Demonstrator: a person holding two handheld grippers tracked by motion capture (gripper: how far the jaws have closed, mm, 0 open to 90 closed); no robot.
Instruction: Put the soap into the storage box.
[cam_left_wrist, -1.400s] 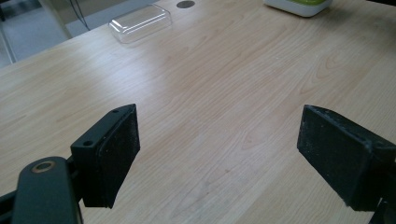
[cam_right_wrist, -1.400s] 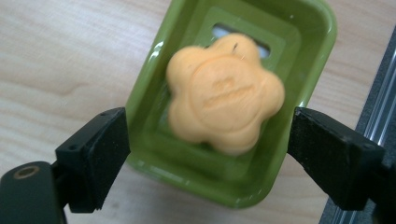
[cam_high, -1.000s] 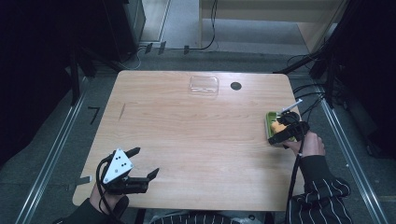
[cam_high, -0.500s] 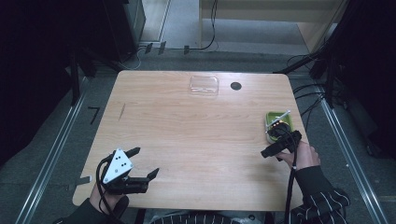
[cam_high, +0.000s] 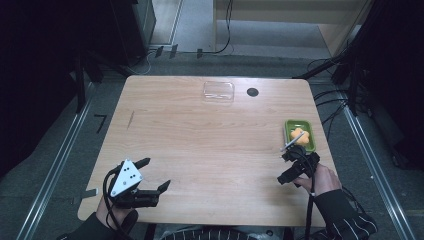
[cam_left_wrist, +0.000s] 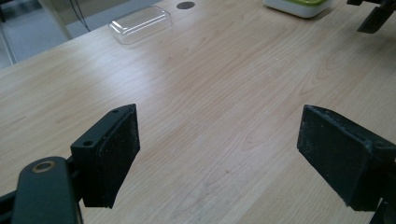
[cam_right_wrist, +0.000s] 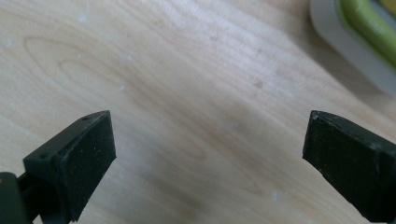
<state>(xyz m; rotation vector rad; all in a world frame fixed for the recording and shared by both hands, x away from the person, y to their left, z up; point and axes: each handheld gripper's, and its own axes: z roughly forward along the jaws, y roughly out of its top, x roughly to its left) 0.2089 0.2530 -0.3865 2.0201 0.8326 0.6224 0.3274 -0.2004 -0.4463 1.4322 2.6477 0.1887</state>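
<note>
A green tray (cam_high: 290, 126) with a white rim sits near the table's right edge and holds a yellow-orange flower-shaped piece (cam_high: 299, 136). My right gripper (cam_high: 283, 168) hovers just in front of the tray, open, with nothing between its jaws. Its own view looks down on bare wood, the right gripper (cam_right_wrist: 210, 158) wide open and the tray's (cam_right_wrist: 359, 42) corner at the top right. My left gripper (cam_high: 155, 174) rests at the table's front left, open and empty. The left gripper (cam_left_wrist: 219, 154) view faces across the table toward the tray (cam_left_wrist: 299, 5).
A clear plastic lid (cam_high: 218, 92) lies at the far middle of the wooden table (cam_high: 200, 140), beside a black round hole (cam_high: 252, 92). Both appear in the left gripper view, lid (cam_left_wrist: 140, 23) and hole (cam_left_wrist: 186, 5). Cables run along the floor on the right.
My right gripper has drawn back from over the green tray toward the table's front edge. The left gripper has stayed where it was.
</note>
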